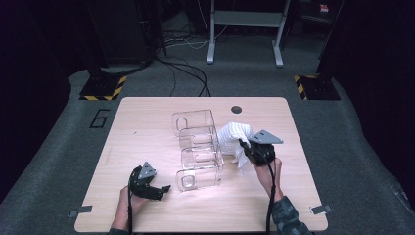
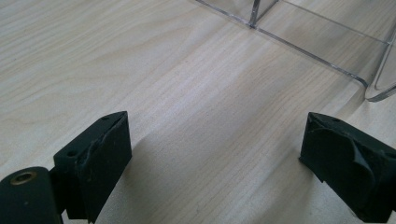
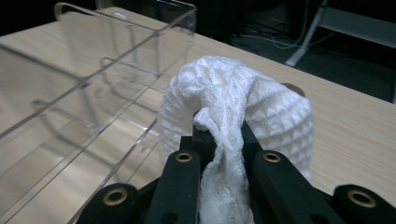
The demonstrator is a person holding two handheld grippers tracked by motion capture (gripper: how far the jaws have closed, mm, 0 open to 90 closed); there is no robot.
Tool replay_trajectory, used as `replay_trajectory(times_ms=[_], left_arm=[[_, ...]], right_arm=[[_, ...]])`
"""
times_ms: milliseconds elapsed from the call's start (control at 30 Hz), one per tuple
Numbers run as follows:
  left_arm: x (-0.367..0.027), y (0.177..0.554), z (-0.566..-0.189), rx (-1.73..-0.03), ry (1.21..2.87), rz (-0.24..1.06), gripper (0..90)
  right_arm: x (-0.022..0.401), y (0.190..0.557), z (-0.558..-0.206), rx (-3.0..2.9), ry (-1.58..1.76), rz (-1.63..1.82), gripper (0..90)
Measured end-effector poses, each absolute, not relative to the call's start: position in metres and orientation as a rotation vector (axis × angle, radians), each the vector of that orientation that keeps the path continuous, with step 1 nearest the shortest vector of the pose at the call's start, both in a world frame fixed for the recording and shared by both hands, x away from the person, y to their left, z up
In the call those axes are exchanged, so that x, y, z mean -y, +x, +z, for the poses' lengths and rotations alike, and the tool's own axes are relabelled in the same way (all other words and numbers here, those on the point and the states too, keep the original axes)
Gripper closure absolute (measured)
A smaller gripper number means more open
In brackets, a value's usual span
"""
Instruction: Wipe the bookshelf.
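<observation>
The right tongs (image 3: pixel 219 140) clamp a white waffle-textured cloth (image 3: pixel 261 102), bunched and bulging above the jaws. The left tongs (image 2: pixel 215 163) stand apart over bare surface (image 2: pixel 140 70), a clear organizer (image 1: pixel 198 149) just beyond.

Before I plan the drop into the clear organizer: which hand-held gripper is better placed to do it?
Right. The right hand-held gripper is shut on the white cloth beside the clear organizer; the left hand-held gripper rests open on the table.

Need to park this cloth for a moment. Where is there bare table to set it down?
Bare wood lies right of the right gripper and white cloth, out to the table edge, and along the near edge between both hands. Left of the clear organizer is free too. The middle is crowded; the left gripper sits beside its near end.
</observation>
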State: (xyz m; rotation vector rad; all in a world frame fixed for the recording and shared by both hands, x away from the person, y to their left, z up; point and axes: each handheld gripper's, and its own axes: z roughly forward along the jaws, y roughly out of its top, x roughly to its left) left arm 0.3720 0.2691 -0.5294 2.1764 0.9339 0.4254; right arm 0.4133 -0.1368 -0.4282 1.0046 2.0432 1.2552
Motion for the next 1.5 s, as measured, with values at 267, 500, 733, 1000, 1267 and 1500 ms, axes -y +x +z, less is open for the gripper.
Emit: replay_trajectory(times_ms=[267, 500, 733, 1000, 1267, 1500], left_arm=[[-0.269, 0.372, -0.529, -0.934, 2.177, 0.425, 8.6], [-0.269, 0.372, -0.530, -0.942, 2.172, 0.420, 8.6], [-0.269, 0.372, -0.530, -0.941, 2.172, 0.421, 8.6], [-0.269, 0.372, -0.529, -0.938, 2.175, 0.424, 8.6], [-0.269, 0.372, -0.529, -0.939, 2.174, 0.422, 8.6], [-0.269, 0.372, -0.529, -0.936, 2.176, 0.424, 8.6]], right_arm=[[0.118, 0.383, -0.427, -2.216, 0.743, 1.332, 84.4], [0.110, 0.375, -0.437, -2.310, 0.677, 1.330, 84.4], [0.120, 0.373, -0.445, -2.330, 0.696, 1.325, 84.4], [0.130, 0.399, -0.451, -2.220, 0.887, 1.331, 84.3], [0.116, 0.449, -0.462, -2.162, 1.067, 1.270, 84.3], [0.100, 0.488, -0.473, -2.165, 1.133, 1.278, 84.3]])
